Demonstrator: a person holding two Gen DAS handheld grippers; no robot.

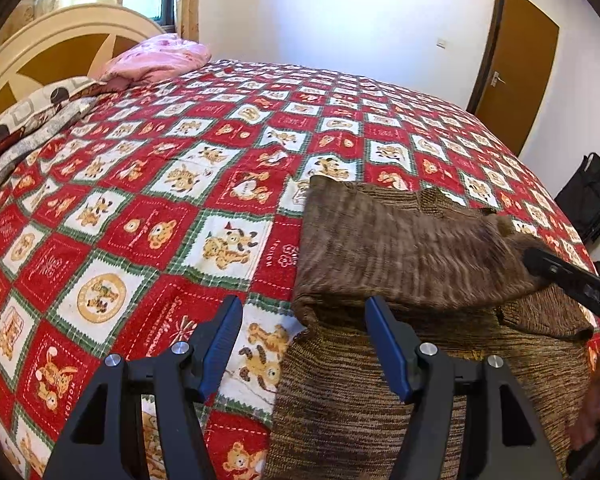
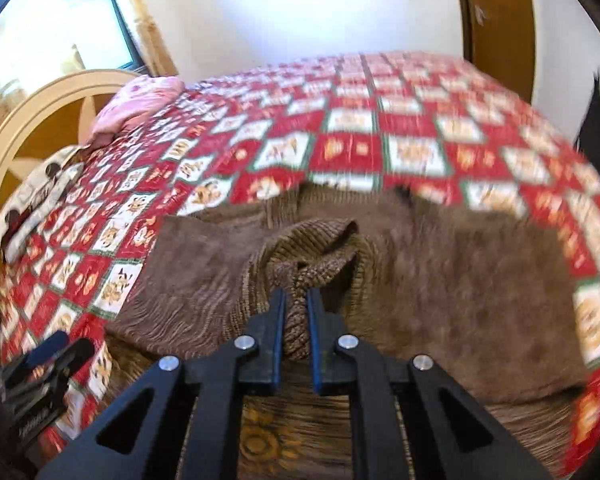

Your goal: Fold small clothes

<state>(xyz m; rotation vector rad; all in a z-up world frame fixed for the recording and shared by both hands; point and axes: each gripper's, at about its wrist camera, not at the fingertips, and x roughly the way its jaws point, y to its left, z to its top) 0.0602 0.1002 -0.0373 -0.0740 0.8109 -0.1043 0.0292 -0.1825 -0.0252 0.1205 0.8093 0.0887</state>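
A brown knitted sweater [image 1: 400, 248] lies on the bed, its upper part folded over and blurred by motion. My left gripper [image 1: 304, 316] is open and empty, just above the sweater's left edge. My right gripper [image 2: 296, 300] is shut on a bunched fold of the sweater [image 2: 300, 276] and holds it up over the rest of the garment. The right gripper also shows as a black bar in the left wrist view [image 1: 572, 280] at the right. The left gripper shows in the right wrist view [image 2: 48, 364] at the lower left.
The bed carries a red, white and green checked quilt [image 1: 160, 208] with bear pictures. A pink pillow [image 1: 156, 60] and a patterned pillow [image 1: 32, 120] lie by the cream headboard [image 1: 60, 24]. A brown door [image 1: 512, 64] and a black bag [image 1: 592, 196] stand at the right.
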